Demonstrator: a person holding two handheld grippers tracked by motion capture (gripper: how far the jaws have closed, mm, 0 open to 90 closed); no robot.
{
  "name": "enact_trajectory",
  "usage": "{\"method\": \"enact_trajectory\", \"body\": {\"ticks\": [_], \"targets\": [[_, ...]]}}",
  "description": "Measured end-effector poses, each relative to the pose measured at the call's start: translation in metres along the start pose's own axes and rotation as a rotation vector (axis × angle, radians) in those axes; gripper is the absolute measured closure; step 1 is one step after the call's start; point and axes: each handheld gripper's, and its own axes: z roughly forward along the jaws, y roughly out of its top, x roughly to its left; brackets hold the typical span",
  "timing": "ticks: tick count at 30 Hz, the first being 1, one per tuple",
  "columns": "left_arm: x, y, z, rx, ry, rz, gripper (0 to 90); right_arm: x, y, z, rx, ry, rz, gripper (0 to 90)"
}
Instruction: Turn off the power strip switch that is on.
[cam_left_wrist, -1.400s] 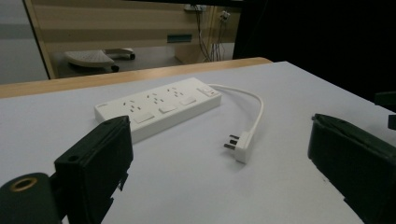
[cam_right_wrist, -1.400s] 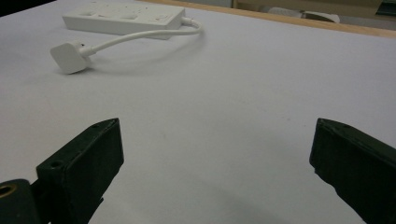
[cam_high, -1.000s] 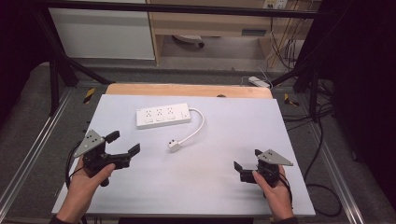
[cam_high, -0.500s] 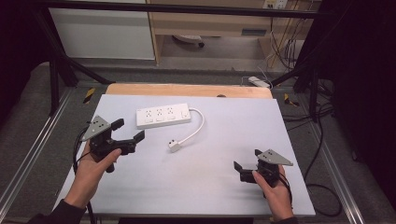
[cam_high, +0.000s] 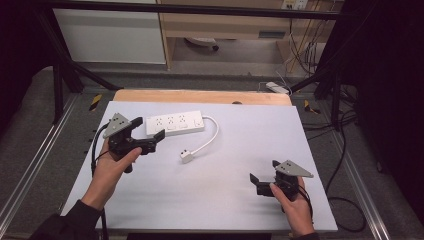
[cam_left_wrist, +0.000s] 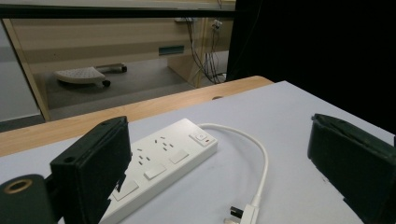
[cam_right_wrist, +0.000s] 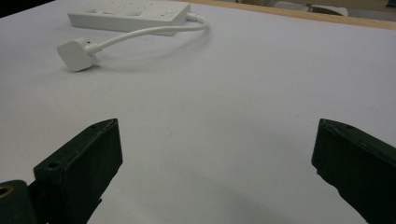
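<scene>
Two tools, left (cam_high: 148, 134) and right (cam_high: 264, 178), gape empty; one power strip (cam_high: 175, 123), one plug (cam_high: 187, 156).

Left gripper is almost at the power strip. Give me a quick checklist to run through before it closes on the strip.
1. Left gripper jaws open wide enough: ok, both jaws stand well apart in the left gripper view.
2. Power strip between the jaws: not ok, one jaw is at its near end, the other off to the side over the cable.
3. Strip lying flat, sockets up: ok.
4. Cable and plug free of the jaws: ok, plug lies loose on the table.
5. Right gripper out of the way: ok, open, far from the strip.
6. Contact with the strip: cannot tell.
</scene>
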Motion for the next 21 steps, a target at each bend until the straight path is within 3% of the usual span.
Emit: {"method": "enact_trajectory", "body": {"ticks": [4, 6, 21], "targets": [[0.001, 0.002, 0.003, -0.003, 0.006, 0.003, 5.8, -0.001, 0.000, 0.000, 0.000, 0.000, 0.004, 2.4], [0.003, 0.002, 0.005, -0.010, 0.030, 0.002, 5.6, -0.001, 0.000, 0.000, 0.004, 0.001, 0.000, 2.9], [0.007, 0.009, 0.026, -0.018, 0.045, -0.005, 6.1, -0.001, -0.001, 0.003, 0.026, 0.019, 0.001, 3.3]]}}
